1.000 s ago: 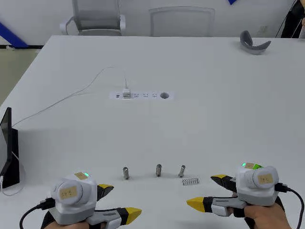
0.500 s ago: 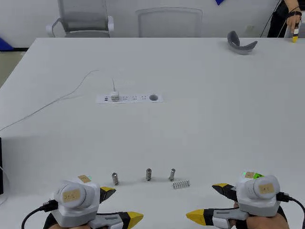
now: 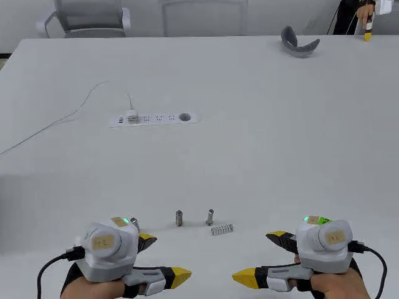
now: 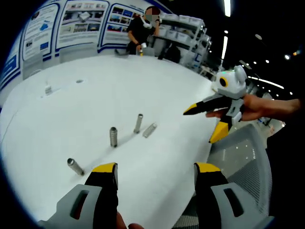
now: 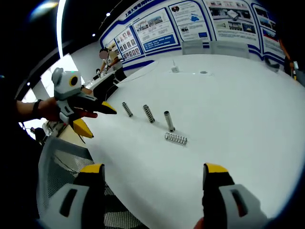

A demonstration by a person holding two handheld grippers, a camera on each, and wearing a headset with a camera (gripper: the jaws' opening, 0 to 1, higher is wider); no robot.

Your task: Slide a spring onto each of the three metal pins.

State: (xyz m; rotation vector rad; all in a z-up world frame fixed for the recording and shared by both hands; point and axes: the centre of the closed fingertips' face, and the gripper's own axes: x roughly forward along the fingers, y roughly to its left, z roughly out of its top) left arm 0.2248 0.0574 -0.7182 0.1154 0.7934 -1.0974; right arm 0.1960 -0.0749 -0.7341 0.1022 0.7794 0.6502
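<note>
Hovering released and empty at the white tabletop's near edge, left gripper and right gripper apparently faced the final step: pinching the loose steel coil spring lying beside the bare silver metal pin.

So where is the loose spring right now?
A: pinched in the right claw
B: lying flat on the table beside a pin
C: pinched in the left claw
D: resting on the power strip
B: the spring lies on the table beside the bare pin, while the left claw and the right claw stand open and empty.
</note>
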